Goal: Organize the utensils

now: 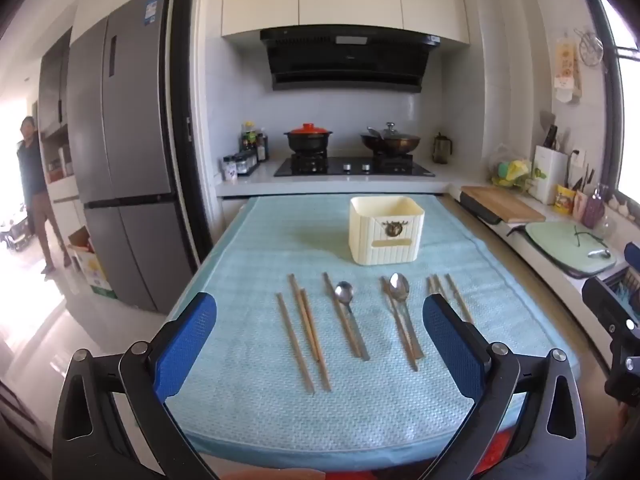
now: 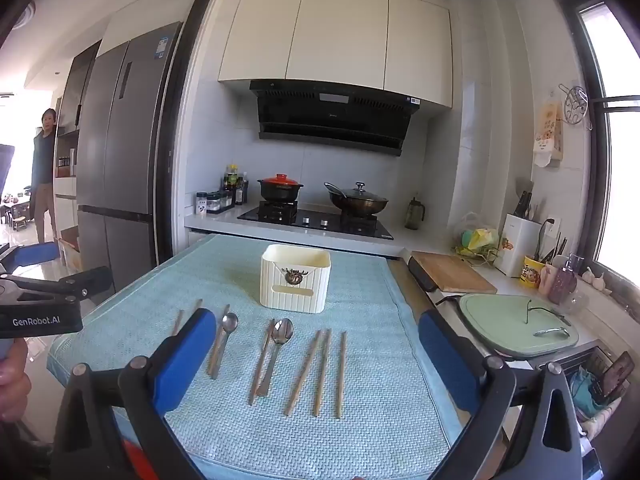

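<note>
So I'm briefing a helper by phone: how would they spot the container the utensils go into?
Find the light blue towel covering the table in front of the stove. Beyond the row of chopsticks and spoons stands a cream ribbed holder, upright and open-topped. It is the only box on the towel, with a small dark ornament on its front.

This is a home kitchen: a gas stove (image 1: 354, 166) with pots under a range hood (image 1: 346, 58), a large fridge (image 1: 120, 140), and white wall cabinets (image 2: 336, 36).
</note>
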{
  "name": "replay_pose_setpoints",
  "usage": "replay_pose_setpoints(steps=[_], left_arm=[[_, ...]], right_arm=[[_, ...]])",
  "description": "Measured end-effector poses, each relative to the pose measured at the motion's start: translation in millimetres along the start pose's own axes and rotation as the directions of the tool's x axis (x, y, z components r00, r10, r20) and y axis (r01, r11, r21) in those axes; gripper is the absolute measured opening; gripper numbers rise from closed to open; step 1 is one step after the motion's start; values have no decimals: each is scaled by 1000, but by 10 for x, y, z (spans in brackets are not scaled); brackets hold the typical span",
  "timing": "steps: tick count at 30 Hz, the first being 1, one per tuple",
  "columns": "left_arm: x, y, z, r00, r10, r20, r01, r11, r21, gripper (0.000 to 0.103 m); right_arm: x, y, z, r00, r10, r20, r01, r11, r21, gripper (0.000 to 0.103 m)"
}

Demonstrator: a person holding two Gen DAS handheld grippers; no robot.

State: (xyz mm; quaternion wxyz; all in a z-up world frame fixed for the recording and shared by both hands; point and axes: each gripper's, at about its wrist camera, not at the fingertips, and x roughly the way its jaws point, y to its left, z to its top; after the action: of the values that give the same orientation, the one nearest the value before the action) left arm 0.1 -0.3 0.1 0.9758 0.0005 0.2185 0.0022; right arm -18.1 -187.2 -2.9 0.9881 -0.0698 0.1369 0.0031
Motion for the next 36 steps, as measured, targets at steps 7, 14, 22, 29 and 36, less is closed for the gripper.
replay_pose_setpoints(steps=[7, 14, 22, 29, 36], left_arm=[[-24, -6, -51, 1000, 16, 6, -16, 1000, 1, 103], [34, -11, -63, 1000, 9, -9, -9, 1000, 14, 103], [69, -54, -69, 1000, -26, -11, 26, 999, 40, 103], [42, -104, -71, 998, -57, -9, 58, 997, 54, 103], [107, -112, -63, 996, -76, -49, 78, 996, 32, 103]], right_arm=[[45, 50, -58, 1000, 0, -7, 0, 1000, -9, 103], [87, 34, -53, 1000, 4, -13, -4, 1000, 8, 103], [83, 17, -67, 1000, 16, -13, -16, 1000, 11, 103], [95, -61, -70, 1000, 7, -15, -6, 999, 36, 103], [130, -167, -59, 1000, 19, -17, -17, 996, 92, 103]])
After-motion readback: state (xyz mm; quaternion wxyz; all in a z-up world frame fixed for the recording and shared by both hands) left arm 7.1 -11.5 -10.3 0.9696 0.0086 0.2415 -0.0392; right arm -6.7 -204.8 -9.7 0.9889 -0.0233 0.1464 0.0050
